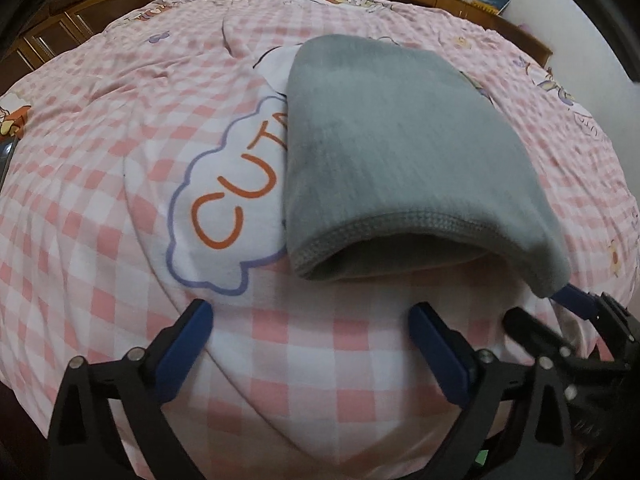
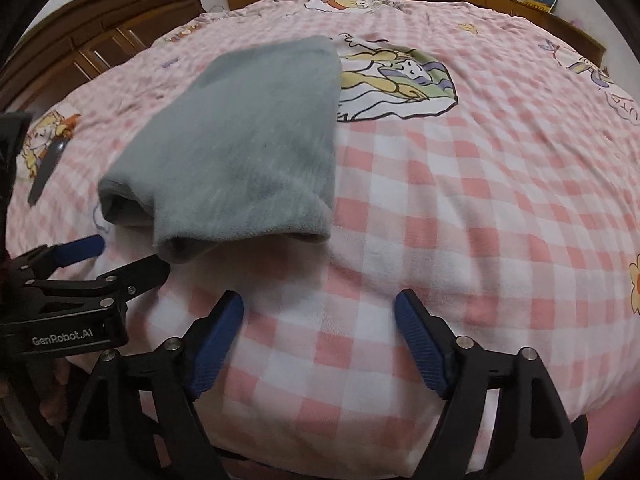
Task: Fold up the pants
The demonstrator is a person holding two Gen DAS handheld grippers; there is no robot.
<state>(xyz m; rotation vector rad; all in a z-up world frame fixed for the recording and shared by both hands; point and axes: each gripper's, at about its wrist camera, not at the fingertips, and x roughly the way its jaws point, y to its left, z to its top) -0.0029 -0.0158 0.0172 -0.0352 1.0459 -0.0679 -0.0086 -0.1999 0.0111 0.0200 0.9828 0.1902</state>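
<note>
The left tongs stood wide apart, angled steeply downward, gripping nothing. Close beside them, the right tongs also gaped, tilted down alike, with nothing between their blue pads.

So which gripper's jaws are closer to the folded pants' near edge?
The left gripper: the grey pants end just beyond its fingertips, while the right gripper stands off to their side.
</note>
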